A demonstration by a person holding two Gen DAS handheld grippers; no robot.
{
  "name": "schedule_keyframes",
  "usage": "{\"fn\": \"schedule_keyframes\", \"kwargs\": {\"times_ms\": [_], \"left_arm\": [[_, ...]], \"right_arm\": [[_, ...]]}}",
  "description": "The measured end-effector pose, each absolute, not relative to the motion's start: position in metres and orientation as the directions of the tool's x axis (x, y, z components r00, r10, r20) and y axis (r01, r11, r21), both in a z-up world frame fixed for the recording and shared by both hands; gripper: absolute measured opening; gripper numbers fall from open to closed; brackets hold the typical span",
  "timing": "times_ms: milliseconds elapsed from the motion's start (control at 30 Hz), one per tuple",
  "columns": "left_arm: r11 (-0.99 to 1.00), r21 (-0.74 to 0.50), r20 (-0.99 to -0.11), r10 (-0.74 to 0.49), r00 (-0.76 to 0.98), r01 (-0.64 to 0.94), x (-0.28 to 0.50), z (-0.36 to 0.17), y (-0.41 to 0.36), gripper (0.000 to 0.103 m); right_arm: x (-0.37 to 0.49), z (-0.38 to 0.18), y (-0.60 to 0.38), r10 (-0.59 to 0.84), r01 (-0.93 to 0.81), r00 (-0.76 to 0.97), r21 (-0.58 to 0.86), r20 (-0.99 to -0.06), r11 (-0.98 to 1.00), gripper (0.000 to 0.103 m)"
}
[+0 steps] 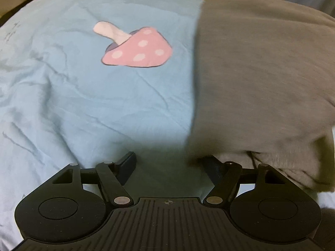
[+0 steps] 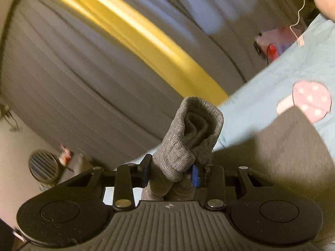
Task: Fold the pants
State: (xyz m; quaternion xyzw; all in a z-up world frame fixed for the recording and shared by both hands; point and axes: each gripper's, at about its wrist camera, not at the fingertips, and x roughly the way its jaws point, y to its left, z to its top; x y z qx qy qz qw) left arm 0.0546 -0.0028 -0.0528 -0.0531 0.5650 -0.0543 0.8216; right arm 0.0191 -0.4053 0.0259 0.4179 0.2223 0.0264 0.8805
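Note:
Grey pants [image 1: 261,73] lie on the right half of a light blue bed sheet [image 1: 94,108]. My left gripper [image 1: 169,163] points down at the sheet, open, with nothing pressed between its fingers. Its left finger [image 1: 126,164] is bare; the pants' near edge drapes over the tip of the right one. In the right wrist view my right gripper [image 2: 170,173] is shut on a ribbed grey cuff [image 2: 188,129] of the pants, bunched and sticking up past the pads. The rest of the pants [image 2: 282,156] spreads to the right, over the sheet [image 2: 282,67].
A pink spotted mushroom print [image 1: 136,48] marks the sheet left of the pants. Beyond the bed hang grey and yellow curtains [image 2: 125,41]. A person's arm [image 2: 324,2], a white cable [image 2: 297,21] and a pink-red object [image 2: 272,44] are at the far right. A round slatted object [image 2: 43,167] sits low left.

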Motion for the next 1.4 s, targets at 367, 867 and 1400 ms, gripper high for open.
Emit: {"fn": "schedule_keyframes", "kwargs": {"times_ms": [367, 867, 1400], "left_arm": [[0.979, -0.202, -0.901, -0.189, 0.389, 0.008, 0.05, -0.043, 0.007, 0.078], [0.949, -0.313, -0.728, -0.227, 0.647, -0.019, 0.028, -0.006, 0.022, 0.083], [0.915, -0.37, -0.84, -0.403, 0.362, 0.162, 0.121, -0.057, -0.051, 0.088]], "right_arm": [[-0.014, -0.021, -0.443, -0.036, 0.416, 0.768, 0.455, -0.639, 0.788, 0.056], [-0.024, -0.076, -0.462, 0.049, 0.424, 0.72, 0.494, -0.692, 0.759, 0.093], [-0.019, -0.123, -0.489, 0.259, 0.392, 0.722, 0.687, -0.642, 0.611, 0.099]]}}
